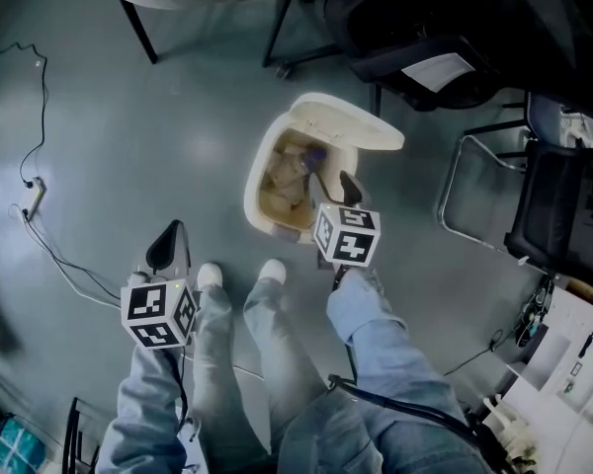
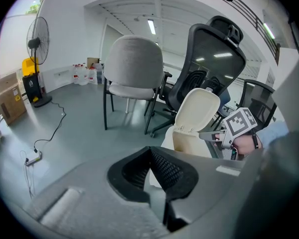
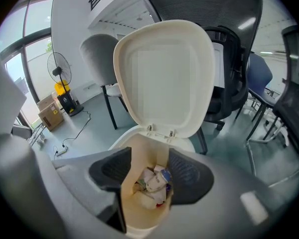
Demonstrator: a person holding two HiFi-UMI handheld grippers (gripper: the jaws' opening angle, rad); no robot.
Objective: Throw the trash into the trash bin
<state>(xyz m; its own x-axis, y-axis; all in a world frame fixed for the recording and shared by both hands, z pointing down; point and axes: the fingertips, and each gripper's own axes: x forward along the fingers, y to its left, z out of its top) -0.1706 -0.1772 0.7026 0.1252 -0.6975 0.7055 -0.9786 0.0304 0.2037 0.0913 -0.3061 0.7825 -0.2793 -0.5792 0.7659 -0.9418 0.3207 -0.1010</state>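
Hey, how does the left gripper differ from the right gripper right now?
The left gripper has its jaws together; the right gripper has its jaws wide apart. The right gripper hangs over the open trash bin, looking down at the trash inside, while the left gripper is off to the side over the floor. Both hold nothing and both point downward.

The trash bin point(image 1: 254, 181) is smooth, matt cream plastic; the trash point(image 3: 152, 180) inside looks like crumpled paper. The floor point(image 1: 128, 136) is glossy grey. One chair point(image 2: 134, 59) is cloth-covered, and the office chair point(image 2: 217, 51) has black mesh.
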